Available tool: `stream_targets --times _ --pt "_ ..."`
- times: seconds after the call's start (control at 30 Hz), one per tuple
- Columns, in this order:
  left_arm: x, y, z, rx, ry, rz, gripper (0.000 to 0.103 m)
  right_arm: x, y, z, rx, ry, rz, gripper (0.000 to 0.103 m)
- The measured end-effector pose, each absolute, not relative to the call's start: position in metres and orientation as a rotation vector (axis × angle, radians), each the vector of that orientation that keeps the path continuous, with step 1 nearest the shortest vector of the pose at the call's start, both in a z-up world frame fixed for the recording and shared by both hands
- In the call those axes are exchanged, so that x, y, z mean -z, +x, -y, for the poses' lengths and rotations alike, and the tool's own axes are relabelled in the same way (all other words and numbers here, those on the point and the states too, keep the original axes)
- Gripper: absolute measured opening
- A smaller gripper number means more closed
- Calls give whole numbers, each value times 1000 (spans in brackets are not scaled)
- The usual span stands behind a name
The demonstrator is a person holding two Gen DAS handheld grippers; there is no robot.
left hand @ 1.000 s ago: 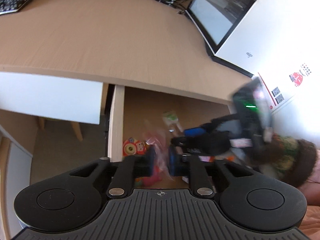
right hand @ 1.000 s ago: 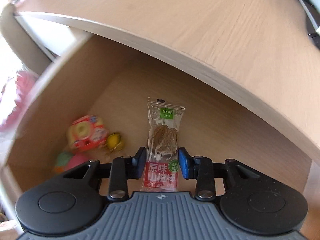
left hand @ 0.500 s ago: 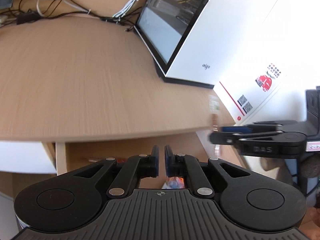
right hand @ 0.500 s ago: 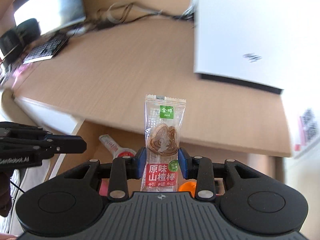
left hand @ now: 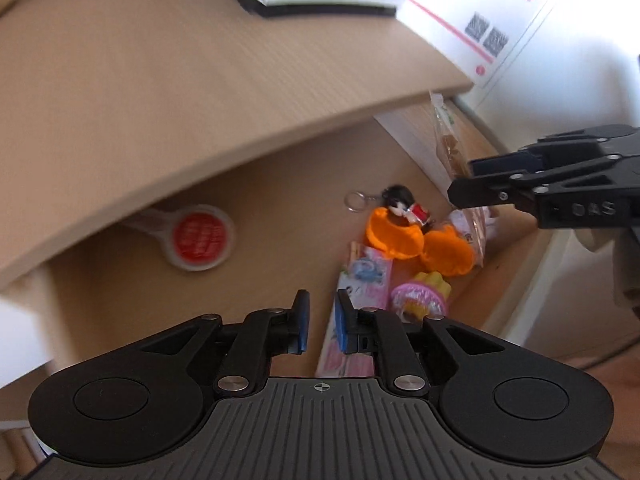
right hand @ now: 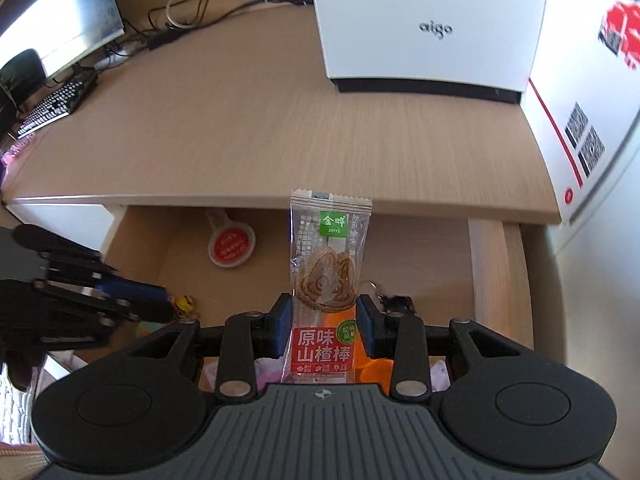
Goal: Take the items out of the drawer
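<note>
The open wooden drawer (right hand: 486, 272) under the desk top (right hand: 320, 128) holds several small items. My right gripper (right hand: 324, 320) is shut on a clear hawthorn snack packet (right hand: 328, 264), held upright above the drawer's front. In the left wrist view that gripper (left hand: 460, 184) comes in from the right with the packet (left hand: 446, 136). My left gripper (left hand: 320, 326) hangs over the drawer, slightly open with nothing in it, just above a pink packet (left hand: 368, 276). It also shows at the left of the right wrist view as the left gripper (right hand: 156, 302).
In the drawer lie a red-lidded tub (left hand: 200, 236), a keychain figure (left hand: 404, 204), orange capsule halves (left hand: 416, 240) and a pink and yellow toy (left hand: 420, 300). A white box (right hand: 432, 20), monitor (right hand: 60, 28), keyboard (right hand: 52, 108) and cables stand on the desk.
My left gripper has tipped down from the desk top to over the drawer's items, and its fingers have parted a little. The right gripper still holds the packet, lifted clear of the drawer.
</note>
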State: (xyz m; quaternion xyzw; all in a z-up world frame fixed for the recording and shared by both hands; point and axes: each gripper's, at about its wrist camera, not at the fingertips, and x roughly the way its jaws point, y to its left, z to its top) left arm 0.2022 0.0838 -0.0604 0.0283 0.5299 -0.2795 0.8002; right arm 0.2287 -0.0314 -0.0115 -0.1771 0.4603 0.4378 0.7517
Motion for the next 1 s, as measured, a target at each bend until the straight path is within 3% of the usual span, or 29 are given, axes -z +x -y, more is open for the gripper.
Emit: stream_targets --times 0.43,0.7,0.87,1.0 --pt "108 211 -39 730 183 -1353 18 60 230 72 -932 -361 -1123 41" --pt "111 217 -9 702 169 -1365 18 72 230 82 -898 -354 -1169 41" --pt "109 219 -7 662 161 -1377 13 65 234 87 -888 -349 -1126 57" --pt "107 212 -9 663 192 -1348 13 68 235 91 -872 -359 -1135 59"
